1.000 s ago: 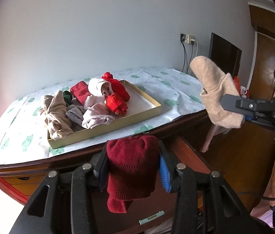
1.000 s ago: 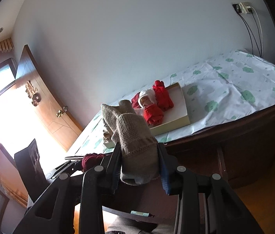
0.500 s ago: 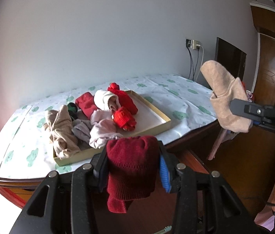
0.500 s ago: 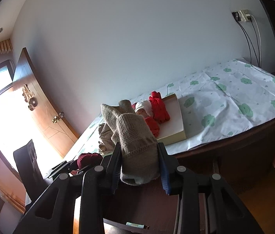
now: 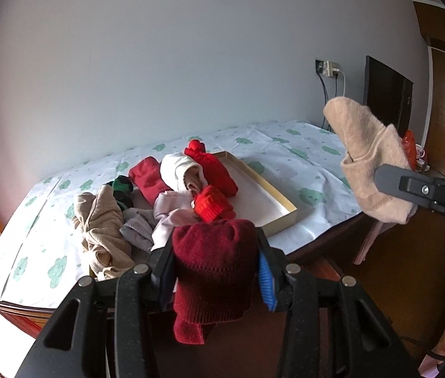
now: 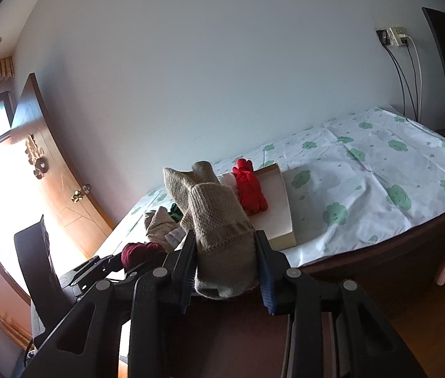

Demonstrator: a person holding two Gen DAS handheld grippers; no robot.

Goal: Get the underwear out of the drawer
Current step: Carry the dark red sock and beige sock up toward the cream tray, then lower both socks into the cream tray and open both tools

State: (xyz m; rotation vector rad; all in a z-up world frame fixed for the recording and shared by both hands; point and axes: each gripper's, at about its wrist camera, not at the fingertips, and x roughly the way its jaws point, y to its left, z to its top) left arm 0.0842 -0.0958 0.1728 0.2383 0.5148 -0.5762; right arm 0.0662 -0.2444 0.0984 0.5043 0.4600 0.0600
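L tool (image 5: 214, 271) clamped on knit, R tool (image 6: 227, 264) likewise, both angled down

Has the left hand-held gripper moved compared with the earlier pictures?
Yes. The left hand-held gripper came closer to the tray, which now sits lower and larger above its dark red garment.

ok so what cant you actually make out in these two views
- Drawer: in neither view; the left claw and right claw fill the lower frame.
- Lower end of the dark red bundle: left wrist view, partly behind the claw fingers.
- Left part of the tray: right wrist view, hidden by the beige bundle.
- Green item: too small and half buried to identify.
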